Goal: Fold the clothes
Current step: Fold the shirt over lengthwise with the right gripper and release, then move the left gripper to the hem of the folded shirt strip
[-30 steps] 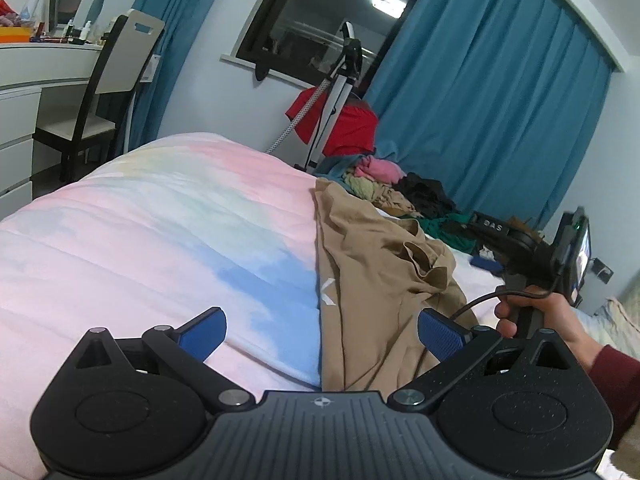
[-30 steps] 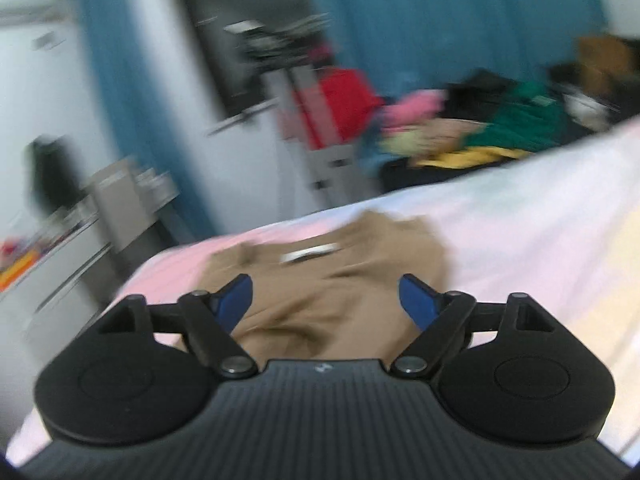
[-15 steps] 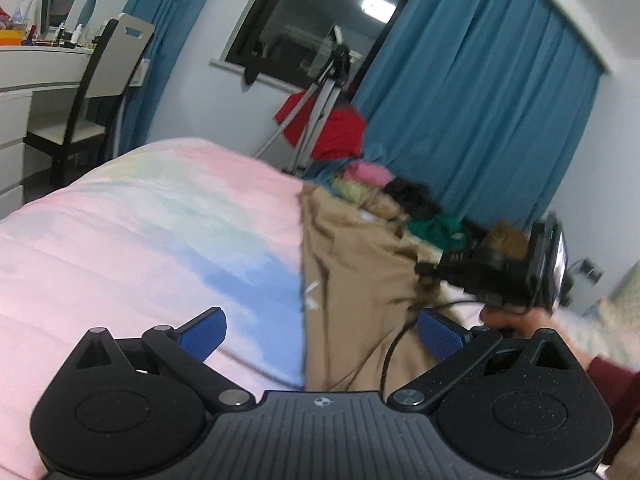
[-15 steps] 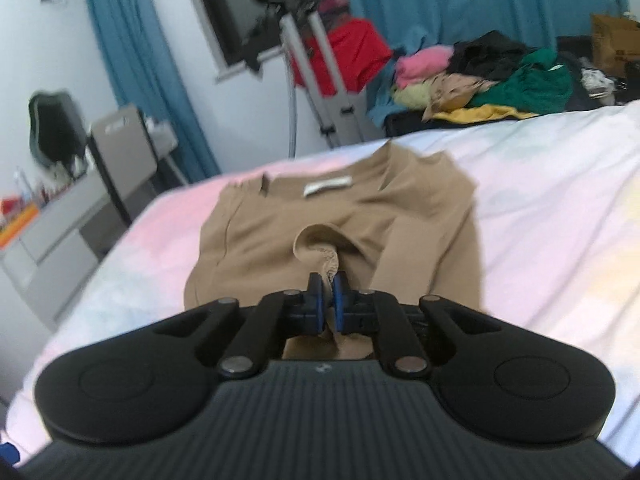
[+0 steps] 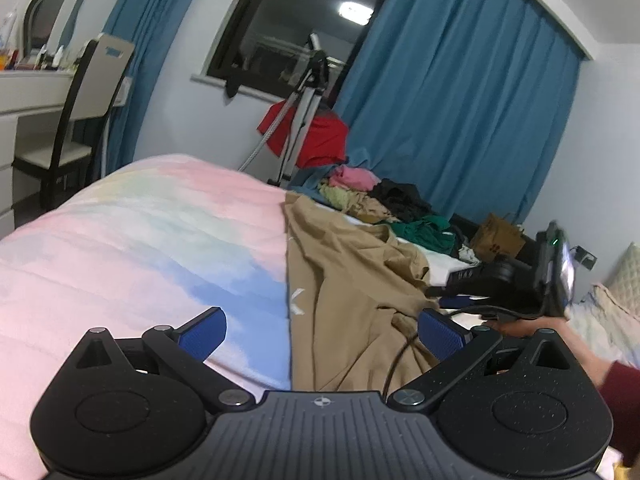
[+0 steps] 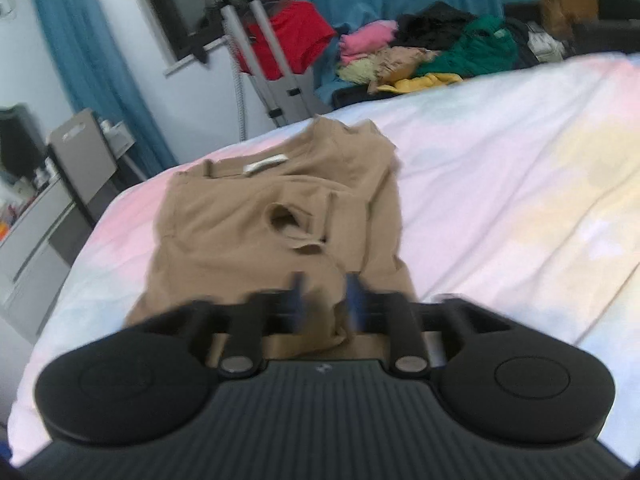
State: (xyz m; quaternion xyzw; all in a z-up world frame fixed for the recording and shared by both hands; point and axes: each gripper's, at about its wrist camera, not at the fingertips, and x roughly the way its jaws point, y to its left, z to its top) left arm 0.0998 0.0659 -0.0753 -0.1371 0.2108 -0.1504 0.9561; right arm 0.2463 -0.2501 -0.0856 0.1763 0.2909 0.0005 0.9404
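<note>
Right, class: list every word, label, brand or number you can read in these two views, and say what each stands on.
No text here reads clearly.
White neck label on the tan shirt: blurred, unreadable.
White mark on the same shirt: an angular shape, no legible word.
Red print on the cardboard box: too small to read.

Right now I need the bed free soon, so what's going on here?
A person is folding a tan shirt on the pastel bed cover, a handheld gripper in each hand. The right gripper sits over the shirt's near edge; its jaws have just been opening, with some tan fabric bunched between them but not clamped. The left gripper hangs open beside the shirt, holding nothing. The shirt is only partly folded, and a pile of clothes waits beyond the bed.
</note>
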